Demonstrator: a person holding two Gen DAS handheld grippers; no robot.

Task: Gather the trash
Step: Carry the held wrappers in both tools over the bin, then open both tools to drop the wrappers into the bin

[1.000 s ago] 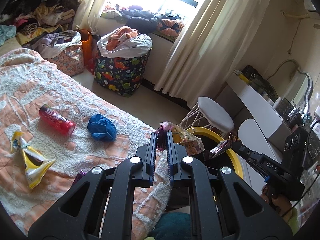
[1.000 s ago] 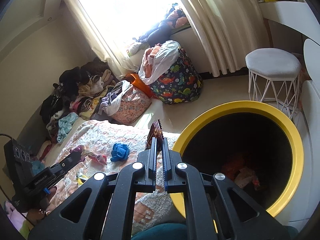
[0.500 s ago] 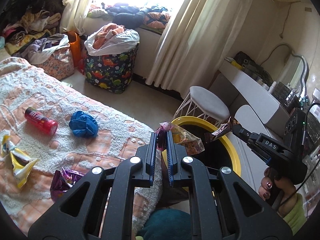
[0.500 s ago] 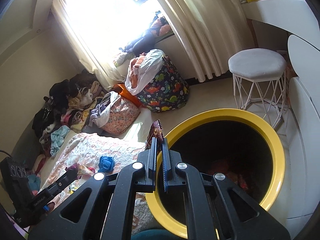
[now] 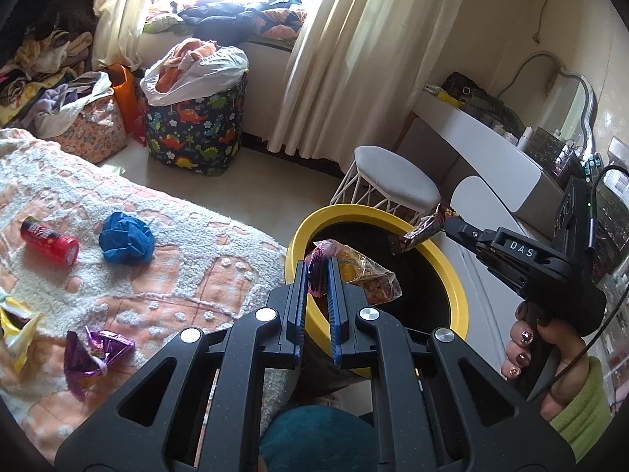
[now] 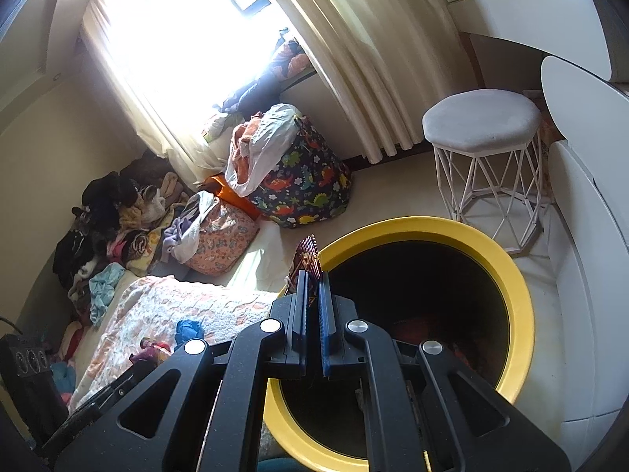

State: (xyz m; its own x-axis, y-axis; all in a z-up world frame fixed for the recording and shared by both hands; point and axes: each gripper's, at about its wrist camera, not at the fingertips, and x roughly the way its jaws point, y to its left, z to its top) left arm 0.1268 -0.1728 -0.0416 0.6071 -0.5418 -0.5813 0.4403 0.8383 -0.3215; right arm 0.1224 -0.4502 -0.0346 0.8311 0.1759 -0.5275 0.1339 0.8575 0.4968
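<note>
The left gripper [image 5: 316,271] has its fingers clamped on a crumpled snack bag [image 5: 354,269], purple at the pinched end and orange and clear beyond it, held over the near rim of the yellow bin [image 5: 452,271]. A second ago the bag hung over the edge of the bed [image 5: 188,275] with only part of the bin showing behind it; now nearly the whole mouth of the bin is in the left view and the bag sits above its dark inside. The right gripper [image 5: 446,223] comes in from the right, held by a hand [image 5: 550,358] in a green sleeve, its fingers shut on a brown wrapper [image 5: 418,234] that hangs over the far rim of the bin. In the right view the wrapper [image 6: 308,257] stands edge-on between the fingers, just at the bin's left rim [image 6: 523,314]; earlier it stood over the bed, left of the bin, and the bin has since come to fill more of that view.

On the bed lie a red can [image 5: 49,235], a blue crumpled bag [image 5: 125,238], a purple wrapper [image 5: 94,348] and a yellow packet [image 5: 15,332] at the left edge. All sit further left and lower than a second ago. A white stool [image 5: 393,181] stands behind the bin.
</note>
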